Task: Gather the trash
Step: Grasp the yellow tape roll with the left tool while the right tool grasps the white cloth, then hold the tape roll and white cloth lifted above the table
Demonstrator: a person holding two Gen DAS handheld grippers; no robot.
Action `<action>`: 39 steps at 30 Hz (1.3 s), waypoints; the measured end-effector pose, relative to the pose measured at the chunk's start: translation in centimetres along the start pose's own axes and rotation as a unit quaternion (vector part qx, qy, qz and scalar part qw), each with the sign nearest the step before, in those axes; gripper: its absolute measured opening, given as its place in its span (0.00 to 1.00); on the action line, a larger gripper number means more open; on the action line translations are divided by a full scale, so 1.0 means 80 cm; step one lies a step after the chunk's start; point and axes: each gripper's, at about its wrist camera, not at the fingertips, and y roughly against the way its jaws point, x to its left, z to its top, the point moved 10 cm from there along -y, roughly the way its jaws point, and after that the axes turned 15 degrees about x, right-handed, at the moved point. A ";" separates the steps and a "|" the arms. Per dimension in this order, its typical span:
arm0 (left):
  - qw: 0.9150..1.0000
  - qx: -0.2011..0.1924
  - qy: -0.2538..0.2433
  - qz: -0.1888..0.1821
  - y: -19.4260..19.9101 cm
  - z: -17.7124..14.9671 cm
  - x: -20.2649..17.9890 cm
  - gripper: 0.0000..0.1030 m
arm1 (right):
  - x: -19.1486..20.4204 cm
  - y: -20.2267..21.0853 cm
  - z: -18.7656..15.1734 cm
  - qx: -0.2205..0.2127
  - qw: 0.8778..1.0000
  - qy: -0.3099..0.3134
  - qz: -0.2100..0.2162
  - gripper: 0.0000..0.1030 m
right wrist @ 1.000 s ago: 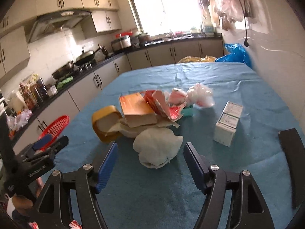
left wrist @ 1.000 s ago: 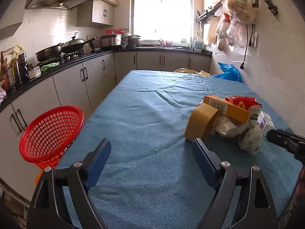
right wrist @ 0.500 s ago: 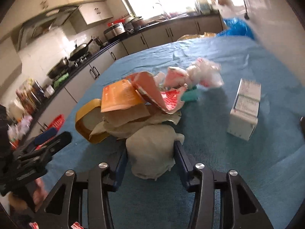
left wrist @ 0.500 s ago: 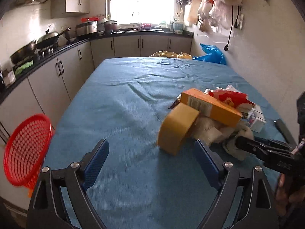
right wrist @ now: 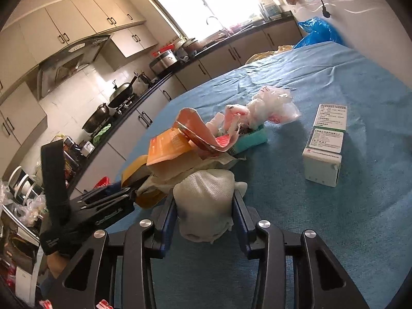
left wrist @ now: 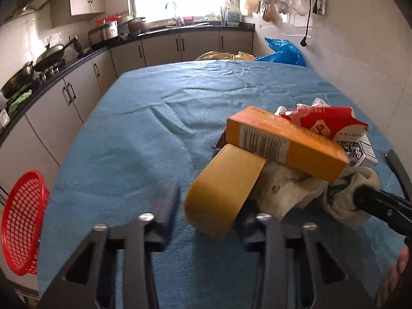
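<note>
Kitchen cabinets and a bright window line the far side of the room, and we look across a bench [left wrist: 159, 118] covered in blue cloth. On its near right part sits a pile of trash. We see a wide tan tape roll [left wrist: 221, 190] standing tilted on its edge, with an orange carton [left wrist: 283, 141] resting on its upper side. Behind the carton lies a torn red and white wrapper [left wrist: 324, 126], and a white crumpled cloth wad [right wrist: 206, 198] sits at the near edge of the pile. Well apart to the right, a white and green box [right wrist: 325, 144] stands alone. A red mesh basket [left wrist: 22, 231] hangs off the bench's left near edge.

Our left gripper [left wrist: 208, 216] tilts down at the tape roll; its jaws have just been closing, and the roll sits between them. The left pad looks just short of it, and the right is hidden, so we cannot tell if it is pinched. Our right gripper [right wrist: 206, 213] points down more gently, and its jaws, which have just been closing, pinch the cloth wad on both sides.
</note>
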 end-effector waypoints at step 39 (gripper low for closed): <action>0.992 -0.093 0.084 0.007 0.070 -0.065 0.017 0.23 | 0.081 0.049 -0.011 -0.115 0.974 0.152 -0.126 0.42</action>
